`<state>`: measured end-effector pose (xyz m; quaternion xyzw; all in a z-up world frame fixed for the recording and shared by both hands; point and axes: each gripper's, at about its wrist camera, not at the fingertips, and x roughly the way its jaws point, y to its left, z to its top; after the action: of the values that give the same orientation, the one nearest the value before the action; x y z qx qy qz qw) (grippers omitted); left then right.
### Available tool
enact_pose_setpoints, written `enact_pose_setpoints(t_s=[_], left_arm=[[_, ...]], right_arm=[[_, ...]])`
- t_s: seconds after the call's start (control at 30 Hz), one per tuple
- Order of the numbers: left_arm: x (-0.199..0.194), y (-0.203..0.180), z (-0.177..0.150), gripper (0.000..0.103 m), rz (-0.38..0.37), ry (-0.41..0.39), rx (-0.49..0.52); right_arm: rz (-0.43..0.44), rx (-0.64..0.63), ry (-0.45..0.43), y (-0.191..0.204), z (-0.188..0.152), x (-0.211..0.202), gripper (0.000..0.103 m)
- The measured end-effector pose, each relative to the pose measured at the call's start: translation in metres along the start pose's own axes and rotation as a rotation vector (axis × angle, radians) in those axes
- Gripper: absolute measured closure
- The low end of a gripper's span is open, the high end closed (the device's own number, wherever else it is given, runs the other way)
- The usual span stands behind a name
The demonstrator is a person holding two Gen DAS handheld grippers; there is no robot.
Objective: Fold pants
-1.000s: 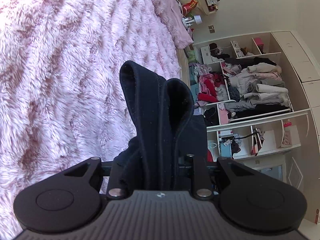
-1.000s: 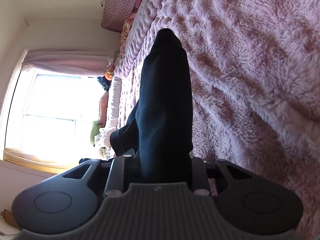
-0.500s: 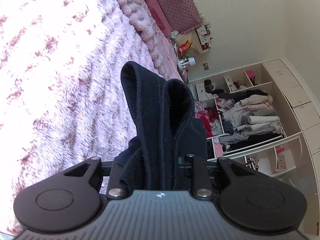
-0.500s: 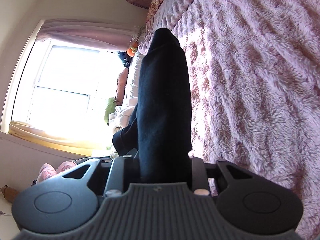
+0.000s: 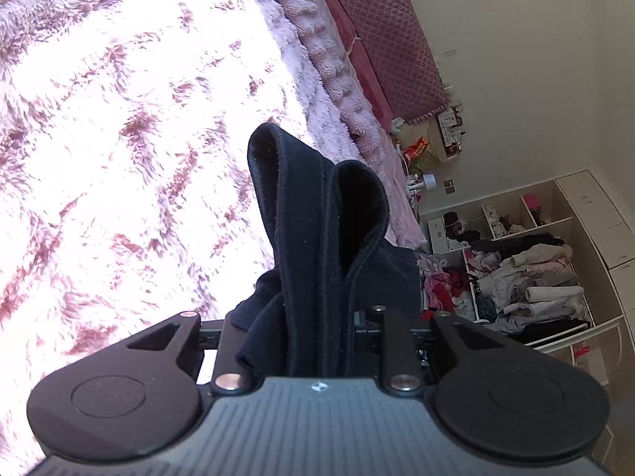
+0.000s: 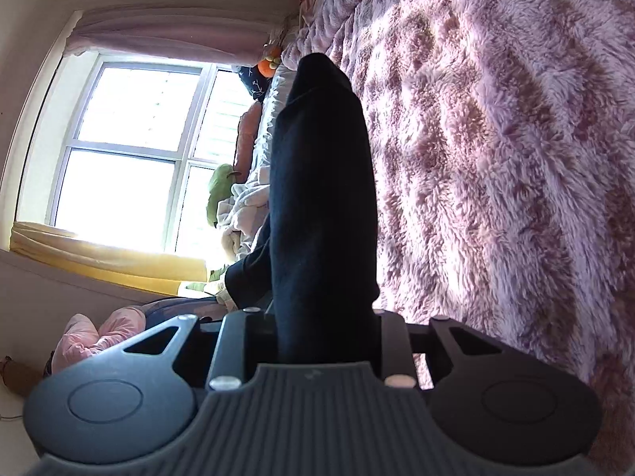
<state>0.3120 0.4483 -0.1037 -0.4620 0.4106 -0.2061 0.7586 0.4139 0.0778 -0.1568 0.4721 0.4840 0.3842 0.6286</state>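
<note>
The black pants (image 5: 313, 246) are bunched between the jaws of my left gripper (image 5: 317, 198), which is shut on them; layered hemmed edges stick up past the fingertips, which the cloth hides. My right gripper (image 6: 323, 127) is shut on another part of the black pants (image 6: 321, 198), a smooth thick fold that wraps and hides the fingers. Both grippers hold the cloth above the fluffy pink bedspread (image 5: 119, 139), which also shows in the right wrist view (image 6: 496, 158).
A quilted maroon headboard (image 5: 381, 31) and open shelves full of clothes (image 5: 528, 273) lie beyond the bed on the left gripper's side. A bright window (image 6: 131, 158), a pile of bedding and soft toys (image 6: 238, 194) lie on the right gripper's side.
Both grippers have tilted with the pants still held: the headboard has come into the left view and the window fills more of the right view. The grips are unchanged.
</note>
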Motion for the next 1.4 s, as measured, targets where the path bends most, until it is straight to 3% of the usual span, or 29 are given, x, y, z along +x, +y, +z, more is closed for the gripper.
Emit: enact_pose_setpoints(t_s=[0.23, 0.37, 0.43, 0.53, 0.63, 0.7, 0.77, 0.83, 0.9, 0.93, 1.0, 1.07, 1.17, 1.23, 1.33, 1.4], left_arm=[[0.034, 0.066, 0.018, 0.074, 0.082, 0.045, -0.085], [0.043, 0.089, 0.02, 0.069, 0.066, 0.039, -0.154], [0.038, 0.094, 0.023, 0.06, 0.073, 0.006, -0.174], [0.035, 0.099, 0.029, 0.059, 0.088, 0.029, -0.212], [0.025, 0.09, 0.036, 0.053, 0.16, -0.009, -0.188], [0.015, 0.076, 0.038, 0.046, 0.247, -0.051, -0.166], [-0.002, 0.058, 0.037, 0.045, 0.341, -0.124, -0.152], [-0.019, 0.038, 0.031, 0.045, 0.352, -0.194, -0.103], [-0.036, 0.016, 0.02, 0.043, 0.359, -0.286, -0.042], [-0.041, 0.002, 0.013, 0.042, 0.409, -0.343, -0.015], [-0.046, -0.034, -0.008, 0.04, 0.589, -0.486, 0.072], [-0.044, -0.067, -0.029, 0.038, 0.781, -0.585, 0.183], [-0.035, -0.112, -0.071, 0.034, 0.941, -0.693, 0.327], [-0.03, -0.131, -0.093, 0.031, 0.978, -0.697, 0.337], [-0.025, -0.143, -0.12, 0.03, 0.981, -0.678, 0.244], [-0.018, -0.151, -0.138, 0.026, 1.011, -0.649, 0.247]], right_arm=[[-0.083, 0.052, 0.015, -0.053, 0.001, 0.05, 0.08], [-0.102, 0.146, -0.004, -0.086, 0.004, 0.054, 0.08], [-0.132, 0.16, 0.011, -0.097, 0.009, 0.055, 0.08], [-0.182, 0.123, 0.061, -0.097, 0.014, 0.053, 0.073], [-0.261, 0.041, 0.089, -0.086, 0.017, 0.045, 0.063], [-0.312, -0.016, 0.09, -0.075, 0.017, 0.036, 0.057], [-0.374, -0.078, 0.079, -0.062, 0.016, 0.025, 0.049], [-0.442, -0.174, 0.051, -0.039, 0.01, 0.008, 0.046], [-0.446, -0.338, 0.017, -0.011, -0.005, -0.008, 0.047], [-0.432, -0.399, 0.006, 0.001, -0.014, -0.015, 0.047], [-0.409, -0.471, -0.008, 0.018, -0.03, -0.025, 0.051], [-0.475, -0.565, -0.029, 0.037, -0.051, -0.032, 0.051], [-0.586, -0.659, -0.043, 0.057, -0.08, -0.04, 0.052], [-0.617, -0.665, -0.019, 0.064, -0.093, -0.044, 0.05], [-0.655, -0.694, 0.04, 0.072, -0.115, -0.053, 0.047], [-0.739, -0.77, 0.038, 0.082, -0.135, -0.056, 0.043]])
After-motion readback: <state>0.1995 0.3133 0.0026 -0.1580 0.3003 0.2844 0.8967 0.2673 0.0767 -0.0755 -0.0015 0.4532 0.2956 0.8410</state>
